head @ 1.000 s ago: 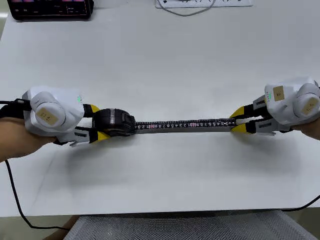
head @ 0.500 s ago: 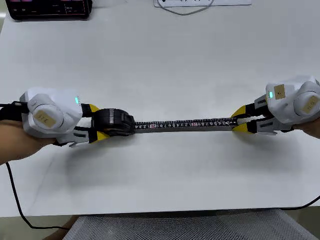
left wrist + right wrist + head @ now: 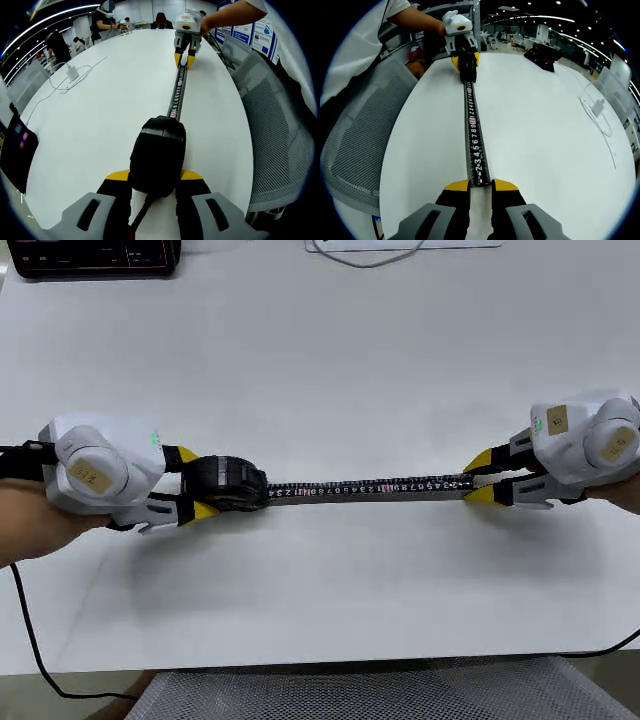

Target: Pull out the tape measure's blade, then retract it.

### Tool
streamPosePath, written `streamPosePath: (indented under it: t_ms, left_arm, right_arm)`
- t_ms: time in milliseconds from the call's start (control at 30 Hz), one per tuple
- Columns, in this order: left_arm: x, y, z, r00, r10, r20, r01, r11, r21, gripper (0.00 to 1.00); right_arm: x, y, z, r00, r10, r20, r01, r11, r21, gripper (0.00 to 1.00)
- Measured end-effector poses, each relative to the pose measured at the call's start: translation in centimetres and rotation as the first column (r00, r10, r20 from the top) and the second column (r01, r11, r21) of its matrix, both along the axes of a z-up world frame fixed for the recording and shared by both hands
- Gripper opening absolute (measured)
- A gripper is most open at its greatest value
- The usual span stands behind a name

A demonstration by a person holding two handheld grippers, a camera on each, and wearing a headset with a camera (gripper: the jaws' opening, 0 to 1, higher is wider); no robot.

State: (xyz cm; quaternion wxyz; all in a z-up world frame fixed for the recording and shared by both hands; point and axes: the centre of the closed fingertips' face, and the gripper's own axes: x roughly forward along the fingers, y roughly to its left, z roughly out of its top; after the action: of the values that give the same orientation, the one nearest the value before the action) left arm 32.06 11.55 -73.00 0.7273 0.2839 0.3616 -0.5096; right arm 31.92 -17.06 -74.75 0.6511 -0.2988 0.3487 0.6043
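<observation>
Head view: black plastic tape measure case (image 3: 225, 483) at 9 o'clock, clamped in left gripper (image 3: 197, 483). Its black numbered blade (image 3: 370, 487) runs toward 3 o'clock, its tip hidden between the right gripper (image 3: 476, 480) jaws pinching it. White table (image 3: 320, 360); dark device (image 3: 95, 255) cut off at 11 o'clock.

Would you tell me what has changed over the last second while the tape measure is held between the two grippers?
Nothing visibly changed. The left gripper stays shut on the tape measure's case, the right gripper stays shut on the end of the blade, and the blade spans the same stretch of the white table between them. The head camera shifted a little.
</observation>
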Motion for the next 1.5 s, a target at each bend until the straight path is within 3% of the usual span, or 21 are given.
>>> streamPosePath:
  t_ms: [33,467,600,1033,1300,1500]
  left_arm:
    - [-0.2,-0.1,0.0,1.0,0.006,-0.023,-0.006,1.0,-0.01,0.3]
    - [-0.5,-0.4,-0.1,0.999,0.006,-0.037,-0.006,1.0,-0.004,0.37]
    - [-0.6,-0.4,0.0,0.998,0.026,-0.051,-0.026,1.0,-0.007,0.45]
    - [-0.2,-0.3,0.8,0.997,0.065,-0.041,-0.067,0.997,-0.032,0.49]
    - [0.1,0.0,1.9,0.99,0.14,-0.029,-0.142,0.987,-0.076,0.54]
    - [0.0,0.2,2.8,0.982,0.188,-0.013,-0.189,0.977,-0.095,0.58]
  right_arm:
    - [0.0,0.0,0.1,1.0,-0.003,-0.007,0.003,1.0,0.003,0.13]
    - [0.0,0.1,0.5,0.999,-0.036,-0.02,0.036,0.999,0.016,0.19]
    - [-0.1,0.1,0.6,0.996,-0.077,-0.046,0.078,0.997,0.023,0.28]
    - [-0.2,0.1,1.0,0.991,-0.125,-0.055,0.127,0.991,0.037,0.32]
    - [-0.7,0.3,1.6,0.974,-0.213,-0.073,0.217,0.975,0.054,0.49]
    - [-1.0,0.1,2.1,0.966,-0.251,-0.063,0.255,0.965,0.063,0.53]
